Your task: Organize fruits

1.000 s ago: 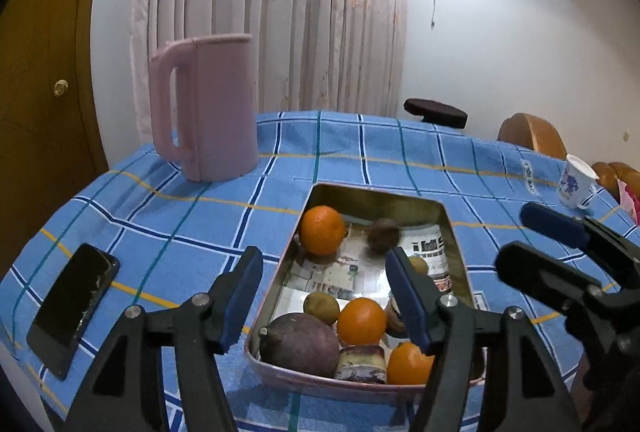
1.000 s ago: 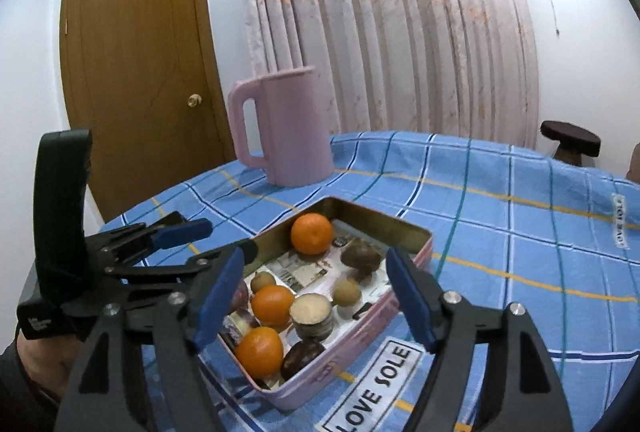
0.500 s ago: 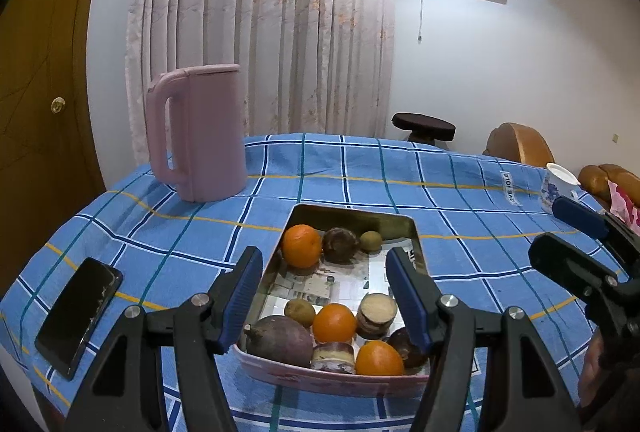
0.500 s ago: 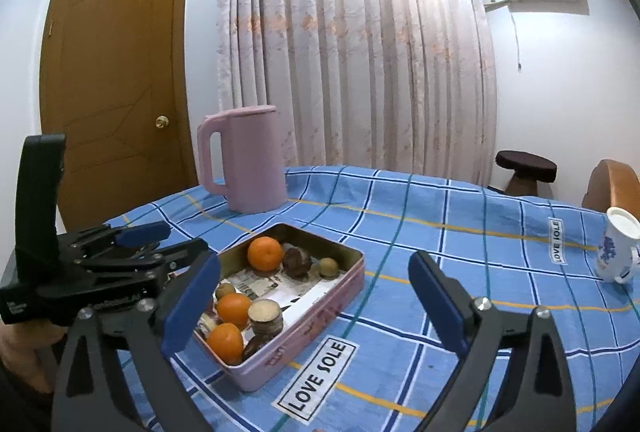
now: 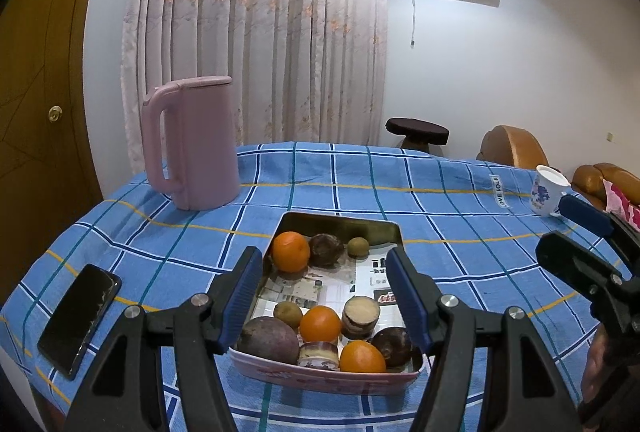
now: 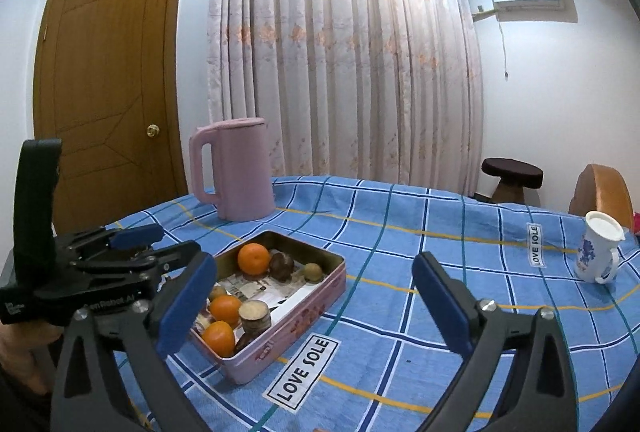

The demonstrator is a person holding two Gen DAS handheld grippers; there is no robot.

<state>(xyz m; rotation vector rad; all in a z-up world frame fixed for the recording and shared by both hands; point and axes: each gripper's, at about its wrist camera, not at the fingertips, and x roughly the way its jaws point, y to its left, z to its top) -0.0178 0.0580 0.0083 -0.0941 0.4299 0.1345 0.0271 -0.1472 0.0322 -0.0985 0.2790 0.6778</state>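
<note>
A pink rectangular tin (image 5: 344, 220) lined with newspaper sits on the blue checked tablecloth. It holds oranges (image 5: 291, 252), dark purple fruits (image 5: 326, 249), small greenish fruits (image 5: 357, 246) and a cut round piece (image 5: 361, 316). My left gripper (image 5: 322, 284) hovers open in front of the tin's near end, with nothing in it. My right gripper (image 6: 314, 280) is to the tin's (image 6: 296, 316) right and back from it. Its jaws are opening wide and nothing is between them. Each gripper shows at the edge of the other's view.
A tall pink jug (image 5: 192, 143) stands behind the tin at the left. A black phone (image 5: 80, 314) lies near the table's left edge. A white mug (image 6: 598, 252) stands at the far right. A stool (image 6: 512, 171) and a chair are beyond the table.
Both grippers have drawn back and up from the tin, which now looks smaller and farther. The right gripper's jaws have spread much wider. The left jaws keep the same gap.
</note>
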